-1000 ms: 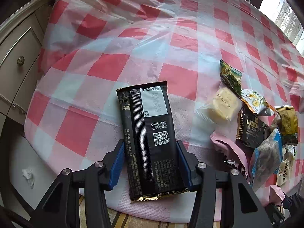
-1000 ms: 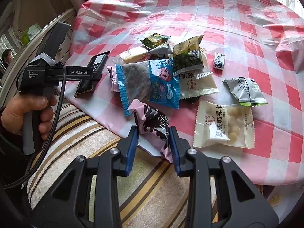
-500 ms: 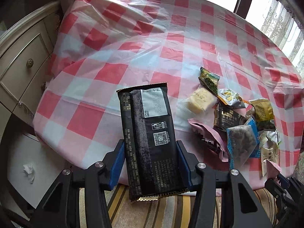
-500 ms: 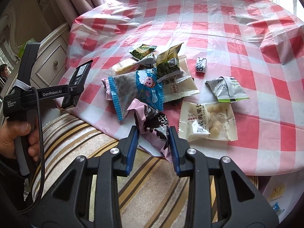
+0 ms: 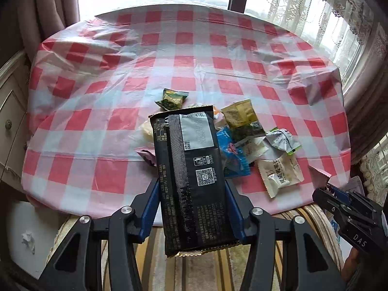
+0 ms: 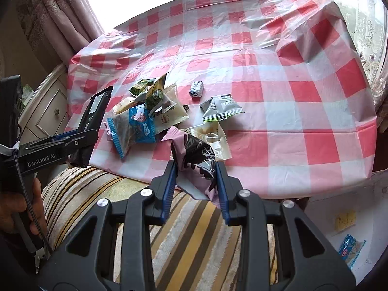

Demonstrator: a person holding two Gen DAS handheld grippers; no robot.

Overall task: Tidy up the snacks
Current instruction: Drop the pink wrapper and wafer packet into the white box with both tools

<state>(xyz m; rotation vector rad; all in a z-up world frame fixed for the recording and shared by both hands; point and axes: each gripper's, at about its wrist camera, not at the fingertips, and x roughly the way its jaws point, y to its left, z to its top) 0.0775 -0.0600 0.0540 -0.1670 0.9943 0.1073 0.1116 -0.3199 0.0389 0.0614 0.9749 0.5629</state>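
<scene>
My left gripper (image 5: 191,194) is shut on a long black snack packet (image 5: 189,169) and holds it raised over the table's near edge; it also shows in the right wrist view (image 6: 93,118). My right gripper (image 6: 196,169) is shut on a pink and black snack packet (image 6: 194,155), lifted at the near edge. A pile of snack packets (image 6: 145,114) lies on the red-checked tablecloth (image 6: 266,72), with a blue packet (image 6: 141,123), a grey-green packet (image 6: 220,109) and a small black-and-white candy (image 6: 196,89).
A striped seat cushion (image 6: 194,230) lies under both grippers. A cream cabinet with drawers (image 5: 9,126) stands left of the table. Windows and curtains (image 5: 315,12) are behind. A blue packet (image 6: 349,247) lies on the floor at the right.
Both grippers have pulled back and risen from the table with their packets, so more of the table and the window shows. The left gripper has swung right, over the pile.
</scene>
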